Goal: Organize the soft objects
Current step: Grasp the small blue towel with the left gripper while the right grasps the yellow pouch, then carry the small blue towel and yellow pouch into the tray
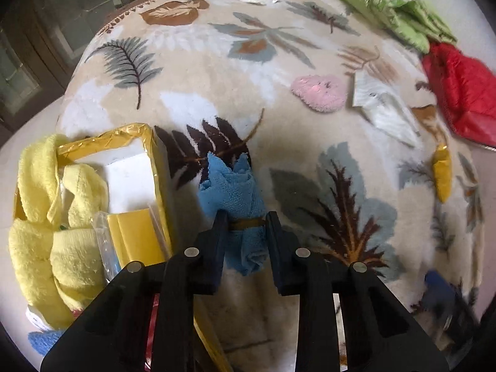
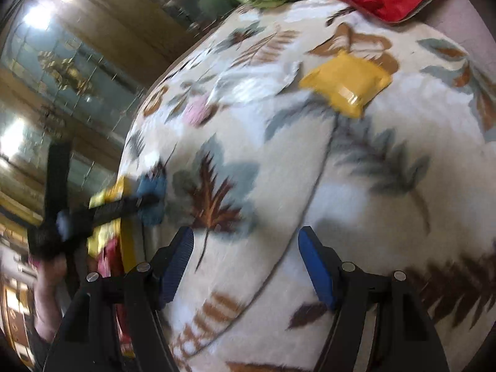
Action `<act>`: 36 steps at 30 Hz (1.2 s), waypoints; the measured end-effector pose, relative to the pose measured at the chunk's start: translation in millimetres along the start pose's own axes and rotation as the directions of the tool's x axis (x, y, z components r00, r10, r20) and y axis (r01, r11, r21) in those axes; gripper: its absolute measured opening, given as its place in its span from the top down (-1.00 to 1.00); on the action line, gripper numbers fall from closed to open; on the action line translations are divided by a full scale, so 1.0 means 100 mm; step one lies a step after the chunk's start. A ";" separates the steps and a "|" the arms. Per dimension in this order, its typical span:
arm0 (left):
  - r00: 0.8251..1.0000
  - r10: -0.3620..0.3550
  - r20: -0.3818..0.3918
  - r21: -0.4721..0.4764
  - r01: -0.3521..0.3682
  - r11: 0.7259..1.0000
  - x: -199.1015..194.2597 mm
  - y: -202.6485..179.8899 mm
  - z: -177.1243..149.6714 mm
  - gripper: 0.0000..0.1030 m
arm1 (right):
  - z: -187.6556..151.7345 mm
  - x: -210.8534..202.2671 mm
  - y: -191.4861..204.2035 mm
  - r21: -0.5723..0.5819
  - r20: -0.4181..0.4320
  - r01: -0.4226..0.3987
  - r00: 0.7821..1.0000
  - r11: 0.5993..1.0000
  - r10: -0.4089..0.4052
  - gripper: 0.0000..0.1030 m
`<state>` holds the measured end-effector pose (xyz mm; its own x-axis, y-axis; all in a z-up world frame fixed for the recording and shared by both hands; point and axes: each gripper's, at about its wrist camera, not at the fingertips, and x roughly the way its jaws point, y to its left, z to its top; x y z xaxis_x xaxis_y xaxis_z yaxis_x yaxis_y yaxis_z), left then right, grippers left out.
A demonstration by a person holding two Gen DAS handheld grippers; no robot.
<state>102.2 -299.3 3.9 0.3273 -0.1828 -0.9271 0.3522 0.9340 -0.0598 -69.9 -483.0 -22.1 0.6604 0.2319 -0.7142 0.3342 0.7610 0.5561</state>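
A rolled blue terry cloth bound by a brownish band [image 1: 238, 198] lies on the leaf-patterned plush blanket [image 1: 217, 93], just beside the yellow-rimmed box [image 1: 155, 161] that holds pale yellow fluffy towels [image 1: 62, 241]; the left gripper [image 1: 245, 220] pinches this roll at its band; farther off lie a pink fuzzy pad [image 1: 319, 93], a white folded cloth [image 1: 384, 108] and a yellow packet [image 2: 344, 86]; the right gripper [image 2: 246, 248] hangs over bare blanket, jaws spread, holding nothing.
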 end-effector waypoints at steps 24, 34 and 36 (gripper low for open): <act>0.936 -0.306 0.173 -0.167 0.334 0.928 -0.67 0.46 -0.42 0.56 | 1.08 0.31 -0.75 0.312 0.039 0.143 0.986 0.939 -0.163 -0.34; 0.924 -0.319 0.210 -0.212 0.361 0.908 -0.90 0.64 -0.77 0.56 | 0.77 0.18 -0.45 0.165 0.054 0.221 0.971 0.961 -0.233 0.04; 0.918 -0.328 0.224 -0.231 0.377 0.897 -0.98 0.72 -0.87 0.56 | 0.62 0.07 -0.32 0.126 0.069 0.169 0.981 0.978 -0.179 0.06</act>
<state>18.8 -187.4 58.1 0.3811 -0.5430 -0.7483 0.2372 0.8397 -0.4885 -34.0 -543.4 -18.6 0.6351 0.0497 -0.7709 0.5230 0.7067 0.4765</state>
